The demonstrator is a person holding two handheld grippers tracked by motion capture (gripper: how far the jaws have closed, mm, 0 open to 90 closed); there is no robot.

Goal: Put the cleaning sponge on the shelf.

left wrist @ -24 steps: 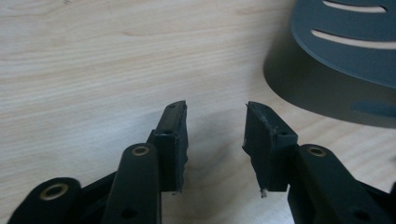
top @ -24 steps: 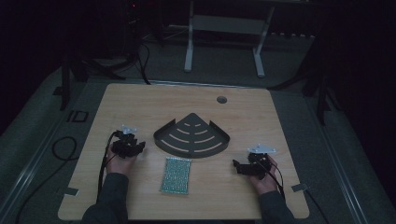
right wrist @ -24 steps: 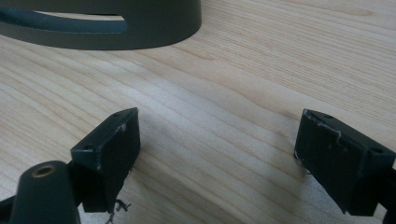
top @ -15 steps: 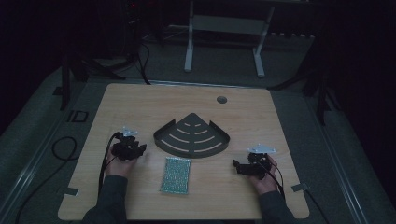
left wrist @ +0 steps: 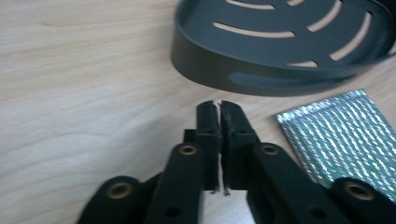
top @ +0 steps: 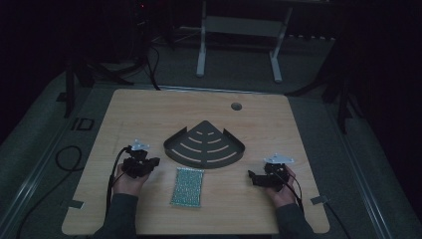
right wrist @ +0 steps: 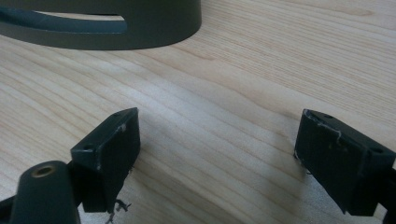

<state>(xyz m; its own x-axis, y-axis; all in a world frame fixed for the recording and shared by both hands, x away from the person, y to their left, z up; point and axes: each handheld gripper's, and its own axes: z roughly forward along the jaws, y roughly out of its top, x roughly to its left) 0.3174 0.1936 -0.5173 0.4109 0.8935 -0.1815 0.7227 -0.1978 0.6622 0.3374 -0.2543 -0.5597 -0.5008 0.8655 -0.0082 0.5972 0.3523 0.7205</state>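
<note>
Ahead of your left gripper (left wrist: 219, 106), clenched on nothing, bare wood runs to the dark slotted corner tray (left wrist: 280, 51), with the glittery green sponge (left wrist: 341, 135) just right of the jaws. Your right gripper (right wrist: 217, 154) stands released over open table (top: 149, 114); the tray's wall is ahead-left, well apart. The table stands in a dim room.

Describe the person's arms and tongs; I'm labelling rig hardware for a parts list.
Both tongs, left and right, are black with two blocky jaws, brass-coloured rivets at the links, a pale three-cornered plate on top and a black trailing cable. The forearms wear dark long sleeves.
</note>
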